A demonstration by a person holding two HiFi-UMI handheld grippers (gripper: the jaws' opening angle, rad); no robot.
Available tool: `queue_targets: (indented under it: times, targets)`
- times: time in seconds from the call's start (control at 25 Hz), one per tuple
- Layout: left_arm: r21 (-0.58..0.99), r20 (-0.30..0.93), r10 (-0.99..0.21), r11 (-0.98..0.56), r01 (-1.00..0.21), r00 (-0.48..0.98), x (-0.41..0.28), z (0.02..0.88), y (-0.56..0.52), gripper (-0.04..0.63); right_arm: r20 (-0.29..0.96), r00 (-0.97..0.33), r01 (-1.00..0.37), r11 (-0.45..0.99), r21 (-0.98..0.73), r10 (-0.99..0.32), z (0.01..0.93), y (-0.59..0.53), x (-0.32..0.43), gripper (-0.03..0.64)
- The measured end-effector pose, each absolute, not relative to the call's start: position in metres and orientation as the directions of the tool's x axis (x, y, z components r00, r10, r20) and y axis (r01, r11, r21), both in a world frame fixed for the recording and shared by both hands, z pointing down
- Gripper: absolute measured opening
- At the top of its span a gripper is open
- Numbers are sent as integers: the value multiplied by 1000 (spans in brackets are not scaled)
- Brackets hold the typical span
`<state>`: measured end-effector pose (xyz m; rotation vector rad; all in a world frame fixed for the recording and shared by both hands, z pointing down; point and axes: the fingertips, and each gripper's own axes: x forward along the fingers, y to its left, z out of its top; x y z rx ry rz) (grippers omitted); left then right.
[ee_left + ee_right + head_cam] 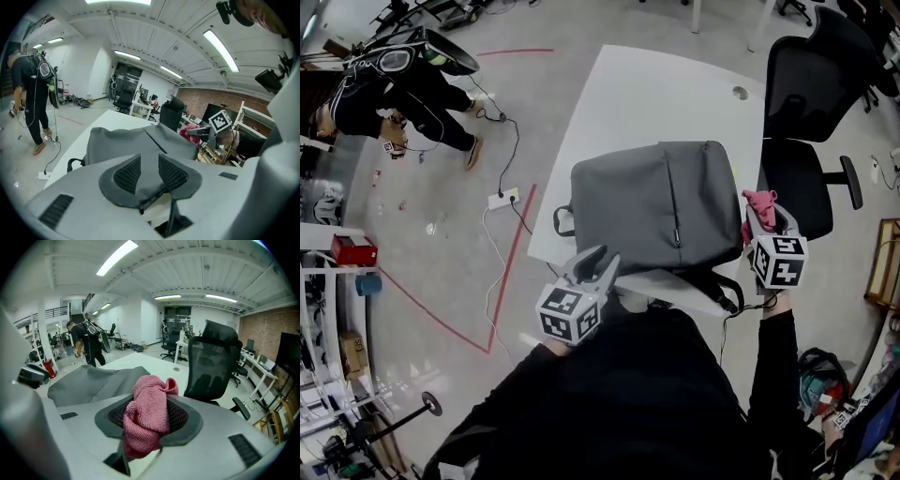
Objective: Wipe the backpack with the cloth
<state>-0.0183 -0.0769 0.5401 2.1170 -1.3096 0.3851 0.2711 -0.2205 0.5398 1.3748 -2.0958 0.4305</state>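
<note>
A grey backpack (661, 202) lies flat on the white table (656, 94). My left gripper (592, 264) is at its near left corner, and in the left gripper view the left gripper (149, 165) is shut on a fold of the backpack's (126, 140) grey fabric. Just off the bag's right edge, my right gripper (764, 214) is shut on a crumpled pink cloth (759, 200). The cloth (147, 413) fills the right gripper (150, 401) and bulges above the pads, with the backpack (89, 380) to its left. Neither cloth nor right gripper touches the bag.
A black office chair (811, 103) stands close by the table's right side, right behind my right gripper. A person in black (403, 94) stands on the floor far left. A power strip (503, 198) with cables lies on the floor left of the table.
</note>
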Motion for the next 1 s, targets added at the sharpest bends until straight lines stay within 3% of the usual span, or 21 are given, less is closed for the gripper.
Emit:
queue_targets:
  times: [0.28,0.56,0.8,1.0]
  targets:
    - [372,533,-682,-343,-862,501,-85,544,-85,126,690,-334,-817,563,127,-642,565,-194,135,163]
    - [411,531,-674,-325,-852,513,-149,553,-90,126,750,-472,-770,631,-95,-463,611,-161,14,163]
    - [398,544,-692,-285,-872,474,-201,554,-83,126,682,-670,-633,705,-320,-293,617,-124,-109,164]
    - [382,550,-704,-266,-885,449,-217,550,-75,126,509,-814,-530,712,-460,-278,572,-128,-161,163]
